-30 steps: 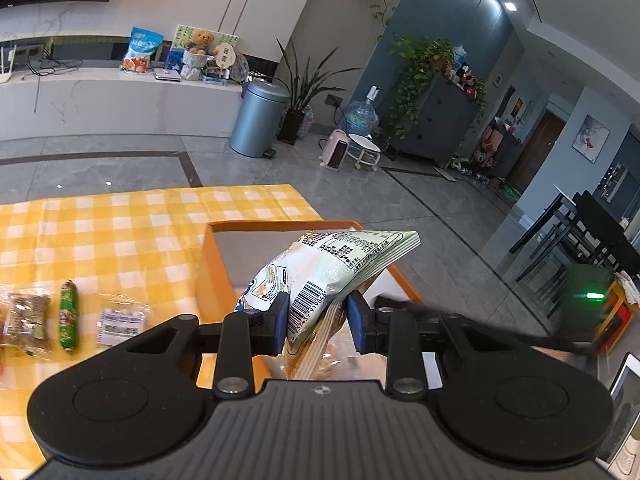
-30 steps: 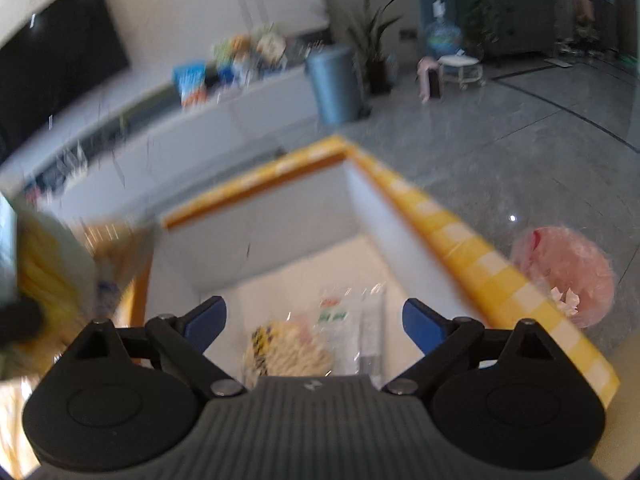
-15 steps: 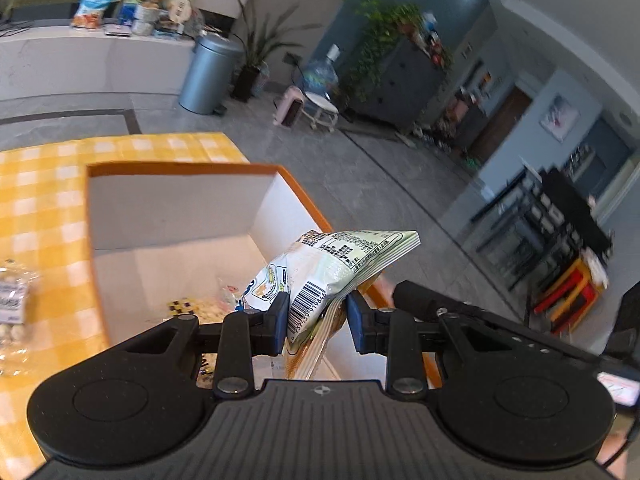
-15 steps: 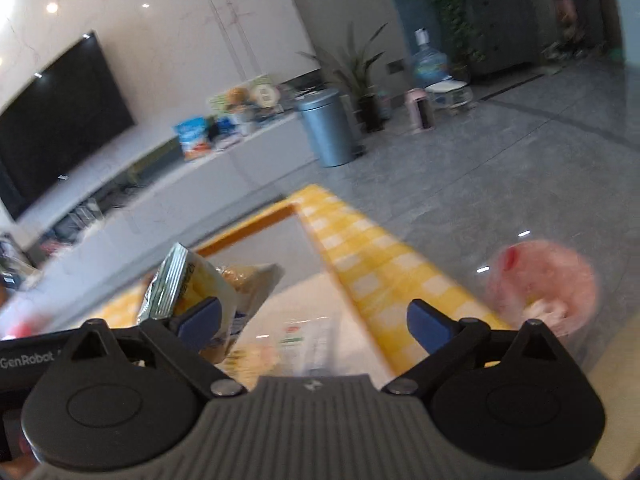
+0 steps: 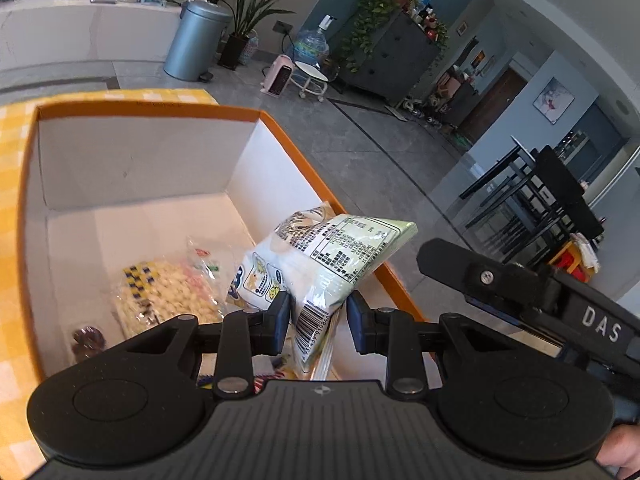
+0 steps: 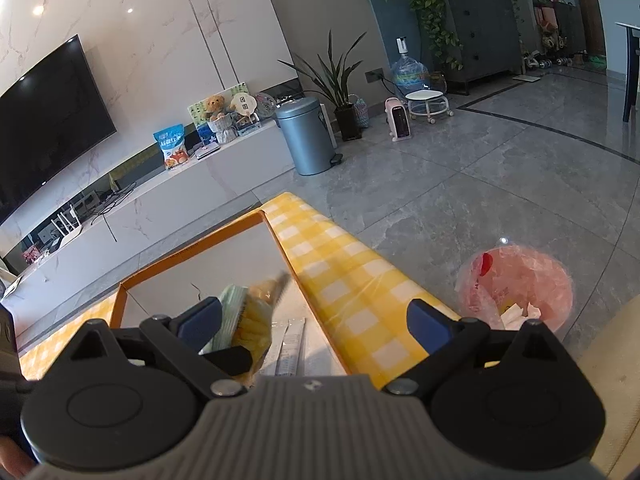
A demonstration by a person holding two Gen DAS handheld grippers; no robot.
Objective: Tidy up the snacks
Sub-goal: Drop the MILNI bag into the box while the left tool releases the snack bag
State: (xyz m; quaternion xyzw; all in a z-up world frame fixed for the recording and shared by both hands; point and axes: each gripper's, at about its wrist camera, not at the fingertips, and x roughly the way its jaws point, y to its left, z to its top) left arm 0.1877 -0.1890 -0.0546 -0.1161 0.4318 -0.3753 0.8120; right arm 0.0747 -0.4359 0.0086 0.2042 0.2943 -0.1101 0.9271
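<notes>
My left gripper (image 5: 316,318) is shut on the lower edge of a pale green snack bag (image 5: 336,252) with a barcode. It holds the bag over the right side of an open box with an orange rim (image 5: 148,110). On the box floor lie a clear bag of pale puffed snacks (image 5: 160,296) and a small dark wrapped piece (image 5: 88,340). In the right wrist view the same bag (image 6: 244,312) shows just inside the box (image 6: 192,250). My right gripper (image 6: 316,322) stands open with nothing held, above the box's right wall.
A yellow checked cloth (image 6: 348,288) covers the table around the box. The table's edge runs close to the box's right wall. A pink bin lined with plastic (image 6: 516,288) stands on the grey floor to the right. The right gripper's black body (image 5: 520,288) lies just right of the bag.
My left gripper has carried the bag from the table side to over the box and lowered it. The right gripper has drawn back and to the right from inside the box.
</notes>
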